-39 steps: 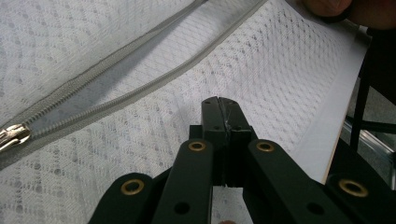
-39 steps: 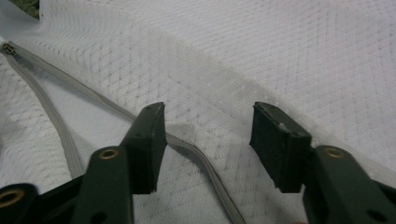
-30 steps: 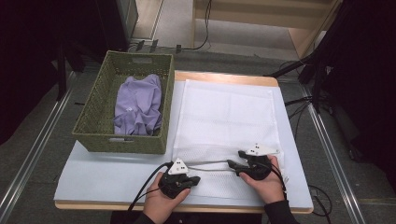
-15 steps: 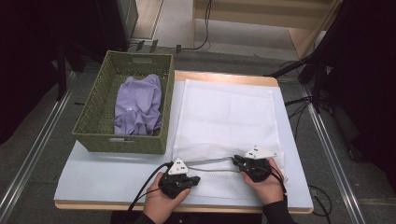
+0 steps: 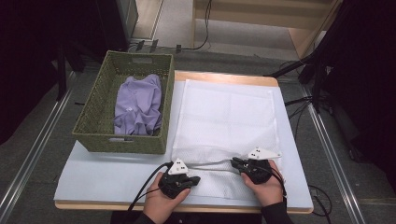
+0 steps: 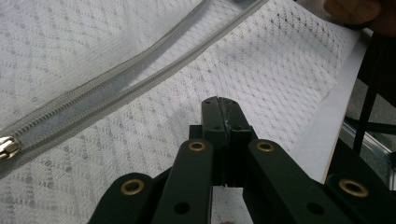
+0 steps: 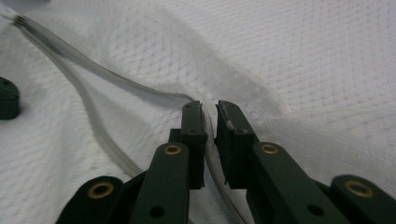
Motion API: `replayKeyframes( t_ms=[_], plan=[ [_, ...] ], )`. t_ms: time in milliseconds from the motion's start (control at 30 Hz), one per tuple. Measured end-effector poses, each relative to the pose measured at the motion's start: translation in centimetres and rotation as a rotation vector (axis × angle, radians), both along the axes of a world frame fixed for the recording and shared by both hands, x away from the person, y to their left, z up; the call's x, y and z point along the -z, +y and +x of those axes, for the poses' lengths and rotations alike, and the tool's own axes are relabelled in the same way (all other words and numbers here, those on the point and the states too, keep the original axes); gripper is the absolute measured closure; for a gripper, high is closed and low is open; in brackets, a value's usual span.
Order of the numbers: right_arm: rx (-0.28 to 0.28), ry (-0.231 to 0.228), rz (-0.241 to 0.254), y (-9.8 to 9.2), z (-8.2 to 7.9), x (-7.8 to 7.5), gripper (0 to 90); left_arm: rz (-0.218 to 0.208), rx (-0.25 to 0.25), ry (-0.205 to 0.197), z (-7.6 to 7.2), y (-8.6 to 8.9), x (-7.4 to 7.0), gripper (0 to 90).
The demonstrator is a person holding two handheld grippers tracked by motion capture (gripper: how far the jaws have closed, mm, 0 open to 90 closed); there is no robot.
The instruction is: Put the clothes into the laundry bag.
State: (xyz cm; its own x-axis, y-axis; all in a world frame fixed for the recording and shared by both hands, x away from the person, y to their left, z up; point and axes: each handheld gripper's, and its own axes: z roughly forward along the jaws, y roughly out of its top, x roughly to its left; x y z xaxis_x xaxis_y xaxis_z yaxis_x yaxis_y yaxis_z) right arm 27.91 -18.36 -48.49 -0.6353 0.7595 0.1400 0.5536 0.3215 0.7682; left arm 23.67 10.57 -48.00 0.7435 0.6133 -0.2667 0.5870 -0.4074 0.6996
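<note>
Left gripper view: the left gripper [image 6: 219, 103] has its jaws pressed together on a pinch of white mesh, just below the open zipper [image 6: 135, 79] of the laundry bag [image 6: 280, 70]. The silver zipper pull [image 6: 7, 147] sits at the picture's left edge.

In the right gripper view the right gripper [image 7: 209, 108] has just been closing and then easing open a little; its jaws stand a narrow slot apart, with the bag's zipper edge running between them. Whether the pads truly press the fabric I cannot tell.

In the high view both grippers work the near end of the bag [image 5: 224, 116], left gripper [image 5: 194, 179] and right gripper [image 5: 236, 162] on either side of the gaping zipper. The bag lies flat on the table [image 5: 93, 172], just beside the basket [image 5: 93, 135], which holds a shirt [image 5: 137, 105].

The bag looks light, soft and limp: it will sag and fold wherever it is not held, and the mesh may slide out of a loose pinch. The stiffer zipper tape is the better place to take hold, one gripper on each lip to keep the mouth open. The shirt will likely drape and bunch too.

Count: two grippers, one bag, one zipper, one pull, one basket, one shirt.
</note>
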Motion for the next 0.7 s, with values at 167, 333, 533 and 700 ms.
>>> replayKeyframes(
  t_ms=[167, 333, 533, 700],
  plan=[
    [0.016, -0.038, -0.054, 0.3, 0.1, 0.2, 69.1, -0.001, 0.001, 0.001, 0.0, 0.0, 0.0, 90.0],
    [0.057, -0.054, -0.094, 0.7, 0.2, 0.2, 50.4, 0.0, 0.0, 0.0, 0.0, 0.0, 0.0, 90.0],
    [0.068, -0.047, -0.107, 1.2, 0.5, 0.3, 40.1, -0.001, -0.002, -0.001, 0.0, 0.0, 0.0, 90.0],
    [0.079, -0.038, -0.11, 1.4, 0.5, 0.3, 40.4, -0.002, -0.005, -0.001, -0.1, 0.0, 0.0, 90.0]
  ],
)
